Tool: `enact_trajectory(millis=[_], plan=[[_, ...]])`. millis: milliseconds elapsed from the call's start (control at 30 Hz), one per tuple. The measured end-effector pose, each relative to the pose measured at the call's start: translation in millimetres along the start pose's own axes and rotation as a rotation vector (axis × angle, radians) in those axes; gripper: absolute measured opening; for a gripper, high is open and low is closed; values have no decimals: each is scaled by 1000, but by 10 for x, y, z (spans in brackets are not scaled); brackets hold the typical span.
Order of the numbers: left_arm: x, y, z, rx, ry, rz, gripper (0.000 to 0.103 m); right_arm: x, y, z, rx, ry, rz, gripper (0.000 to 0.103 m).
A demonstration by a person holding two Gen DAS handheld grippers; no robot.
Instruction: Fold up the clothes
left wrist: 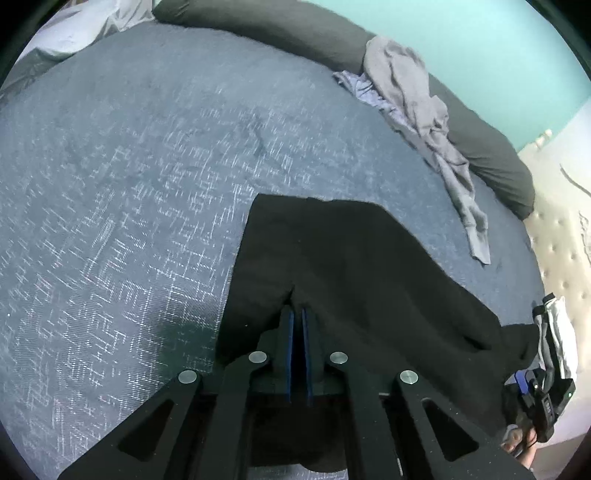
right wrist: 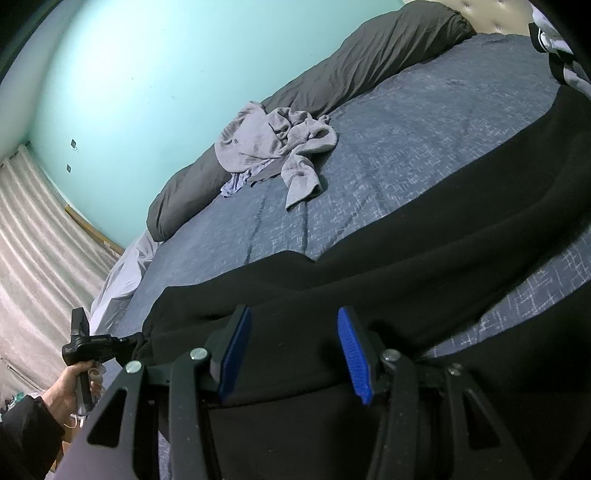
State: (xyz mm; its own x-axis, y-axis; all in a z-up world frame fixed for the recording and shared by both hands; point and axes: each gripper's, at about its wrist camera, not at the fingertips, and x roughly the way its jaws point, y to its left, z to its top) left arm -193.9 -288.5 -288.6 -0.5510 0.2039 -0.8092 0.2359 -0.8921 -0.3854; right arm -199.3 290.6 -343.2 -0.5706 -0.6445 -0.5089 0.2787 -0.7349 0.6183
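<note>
The black garment [left wrist: 332, 266] lies spread on the bed [left wrist: 129, 166], in front of both grippers. The left gripper [left wrist: 298, 314] holds its edge: the two blue pads are pressed almost together, and the black cloth is pinched between them and bunches into a small fold just above the fingertips. From there the cloth runs away over the bed in a wide, flat shape with a nearly straight far edge.

The right gripper [right wrist: 293, 332] stands wide, its blue ribbed pads well apart, with the black garment [right wrist: 406, 240] lying under and between them. Whether the pads touch the cloth cannot be told. Here the cloth makes a long dark band across the bed [right wrist: 406, 122], with soft thick folds.

The left wrist view shows the right gripper [left wrist: 543, 406] only at its right edge, small and partly hidden by the black cloth. The right wrist view shows the left hand [right wrist: 75, 380] around the handle of the left gripper [right wrist: 138, 338], at the near corner of the garment, and also a striped curtain [right wrist: 40, 240] which the other view does not have.

Both views show a crumpled grey garment [left wrist: 424, 122] lying against a long dark pillow [left wrist: 277, 26] at the far side of the bed, well apart from the black one. The bed cover is blue-grey, with a woven pattern of short white lines. The wall [right wrist: 147, 74] behind is a plain light turquoise.
</note>
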Motion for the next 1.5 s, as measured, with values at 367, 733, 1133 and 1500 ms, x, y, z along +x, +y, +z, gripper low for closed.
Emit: enact_trajectory(millis=[367, 733, 1133, 1500], plan=[[-694, 361, -349, -6, -57, 37, 33, -24, 54, -24, -8, 0, 14, 50], [-686, 579, -792, -64, -21, -36, 50, -90, 92, -21, -2, 10, 22, 50], [-906, 515, -901, -48, -112, -117, 61, -521, 247, 106, -205, 231, -85, 51], [-959, 461, -966, -22, -128, -164, 68, -434, 501, -254, -495, 473, -150, 63]])
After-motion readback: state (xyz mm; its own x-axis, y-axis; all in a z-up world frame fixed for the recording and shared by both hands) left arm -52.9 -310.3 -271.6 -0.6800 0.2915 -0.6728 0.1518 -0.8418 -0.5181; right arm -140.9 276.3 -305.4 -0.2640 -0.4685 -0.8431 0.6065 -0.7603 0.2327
